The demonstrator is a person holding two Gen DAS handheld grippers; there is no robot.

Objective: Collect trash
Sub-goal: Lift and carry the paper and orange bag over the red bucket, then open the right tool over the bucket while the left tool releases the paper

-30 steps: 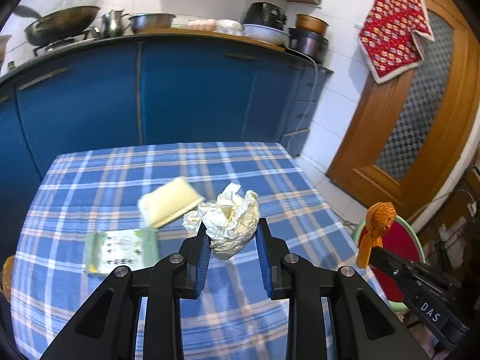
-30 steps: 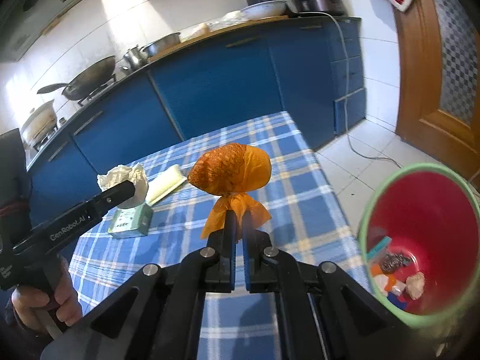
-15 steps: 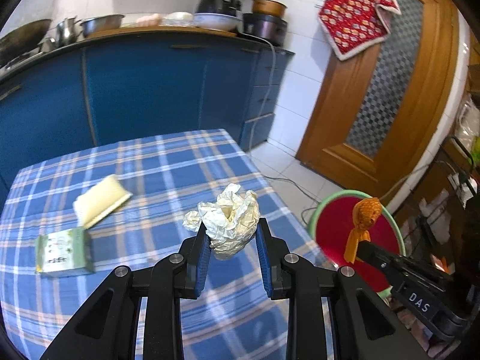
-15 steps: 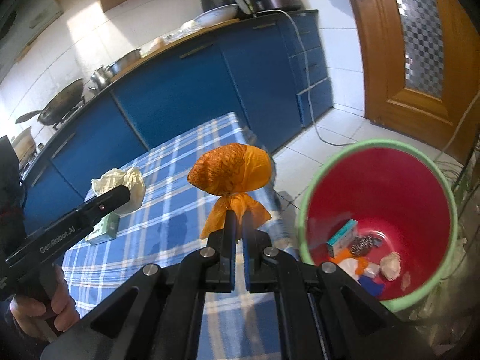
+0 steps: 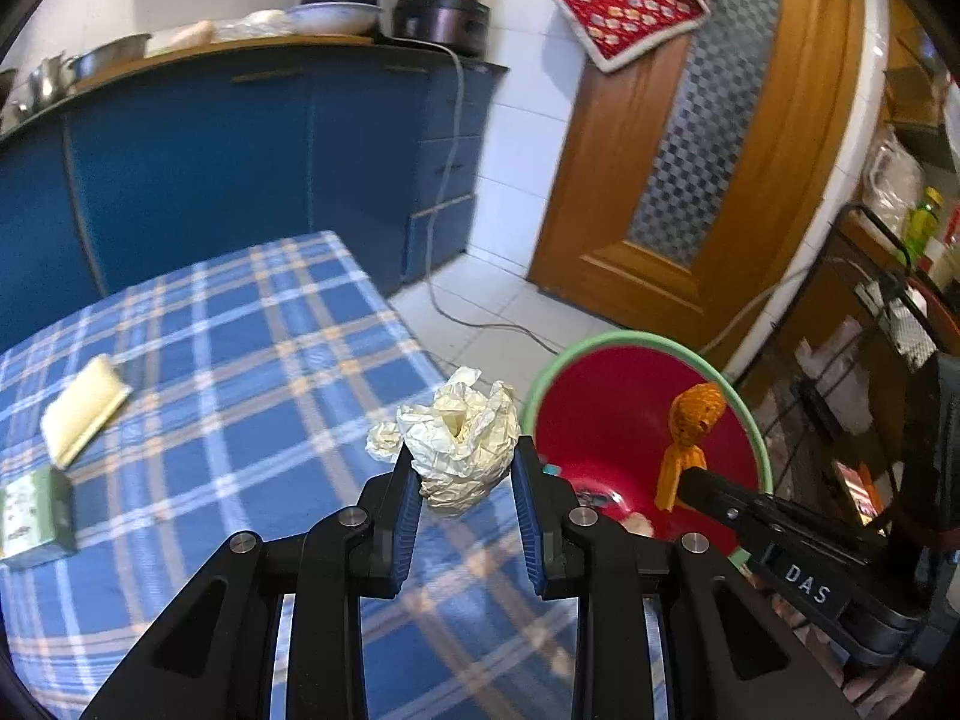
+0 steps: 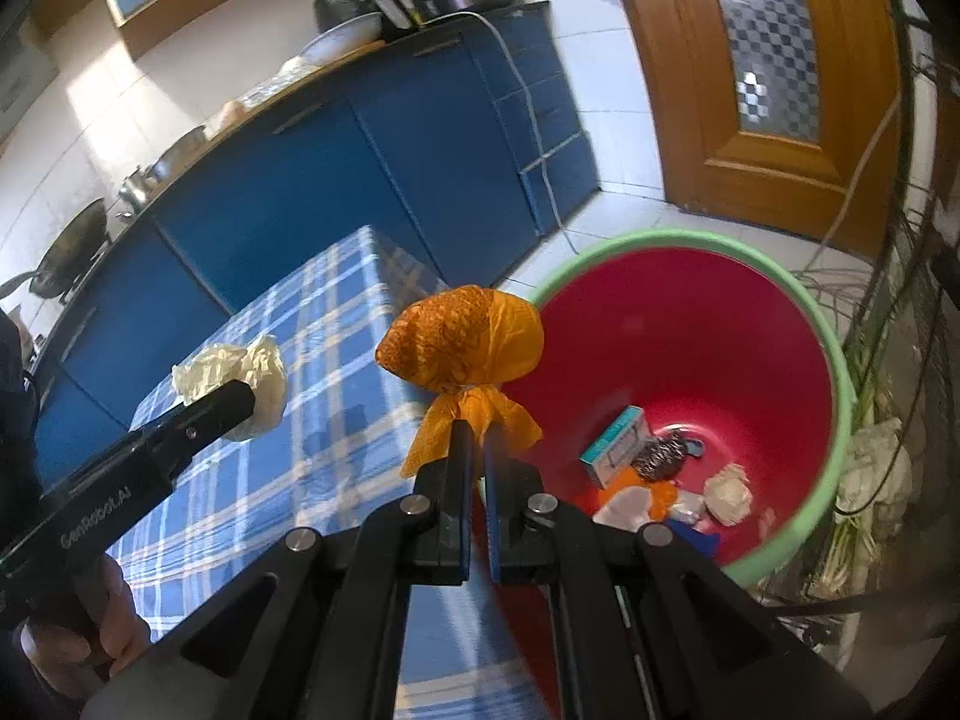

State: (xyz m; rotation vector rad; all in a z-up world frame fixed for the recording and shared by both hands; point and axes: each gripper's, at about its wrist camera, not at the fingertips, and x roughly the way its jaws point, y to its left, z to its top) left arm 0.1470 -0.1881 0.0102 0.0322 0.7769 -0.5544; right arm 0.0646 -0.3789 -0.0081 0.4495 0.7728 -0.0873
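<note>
My left gripper [image 5: 462, 462] is shut on a crumpled cream paper ball [image 5: 459, 441], held over the right edge of the blue checked table [image 5: 240, 372]. My right gripper [image 6: 474, 438] is shut on the knotted tail of an orange tied bag [image 6: 462, 345], which hangs at the rim of the red bin with a green rim [image 6: 708, 360]. From the left wrist view the orange bag [image 5: 696, 420] shows over the bin [image 5: 606, 396]. In the right wrist view the paper ball [image 6: 240, 366] sits at the left gripper's tip.
Several pieces of trash [image 6: 654, 468] lie in the bin's bottom. A yellow sponge [image 5: 81, 408] and a small green box [image 5: 33, 516] lie on the table's left. Blue cabinets [image 5: 240, 144], a wooden door [image 5: 702, 150] and a floor cable [image 5: 480, 318] stand behind.
Both grippers have swung to the right, off the table's middle toward the bin, each keeping its load. The bin now fills much more of both views.
</note>
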